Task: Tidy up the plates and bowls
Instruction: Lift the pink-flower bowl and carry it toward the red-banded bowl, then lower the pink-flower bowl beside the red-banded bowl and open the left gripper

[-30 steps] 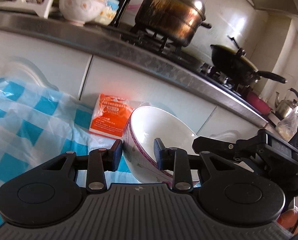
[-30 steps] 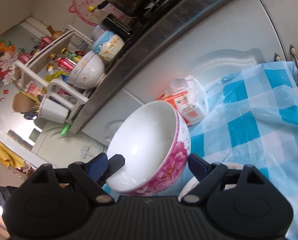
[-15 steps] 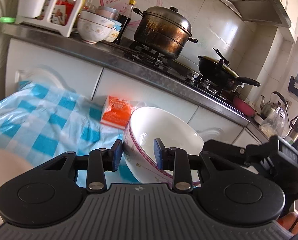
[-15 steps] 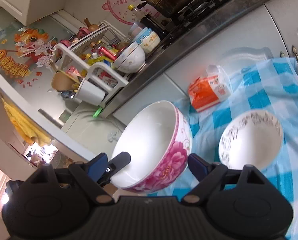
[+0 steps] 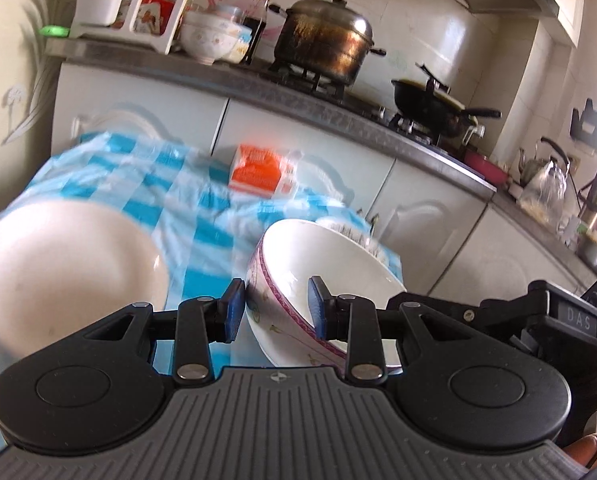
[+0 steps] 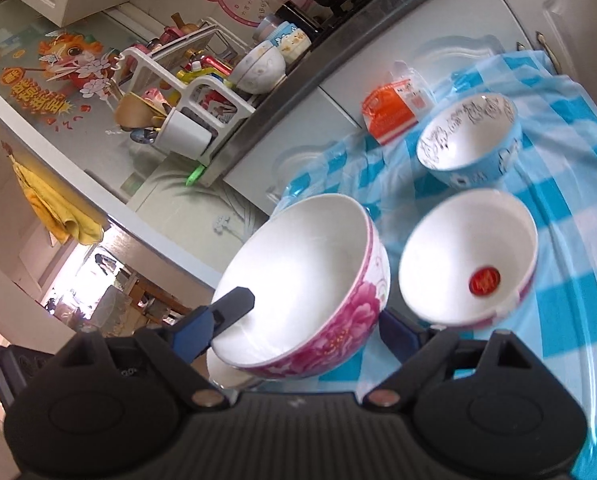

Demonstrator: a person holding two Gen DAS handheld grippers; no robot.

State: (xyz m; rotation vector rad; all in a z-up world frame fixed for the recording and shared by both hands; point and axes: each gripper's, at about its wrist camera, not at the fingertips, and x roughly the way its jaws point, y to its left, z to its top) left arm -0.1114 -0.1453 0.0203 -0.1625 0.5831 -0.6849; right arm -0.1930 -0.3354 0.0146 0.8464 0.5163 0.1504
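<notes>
Now, left claw: the left gripper (image 5: 274,306) is clenched on the near wall of the pink-flowered bowl (image 5: 322,276), one blue pad outside the rim and one inside.
Right claw: the right gripper (image 6: 318,316) straddles the same pink-flowered bowl (image 6: 302,280); its jaws are opening, the left pad lies at the inner wall, the right pad stands clear of the flowered side, so it is letting go, not grasping.
Bowl's place: held tilted above the blue-checked cloth (image 6: 570,216), with the edge of another white dish just showing beneath it in the right wrist view.
Neighbours: a white bowl with a red seal (image 6: 468,258) sits just beside it on the cloth; a blue bowl with black drawings (image 6: 472,140) stands further back, near an orange packet (image 6: 390,114).
Beyond: cabinet fronts, a counter carrying a steel pot (image 5: 324,46) and a black wok (image 5: 430,104).
Step in hand: carrying the big bowl toward the other bowls, probably to group or nest them.
Next move calls for: levelling the bowl, lowering it onto a bare patch or a fitting stack, and keeping the left grip firm until it rests.
Risk: a one-sided rim pinch may let the bowl swing.
</notes>
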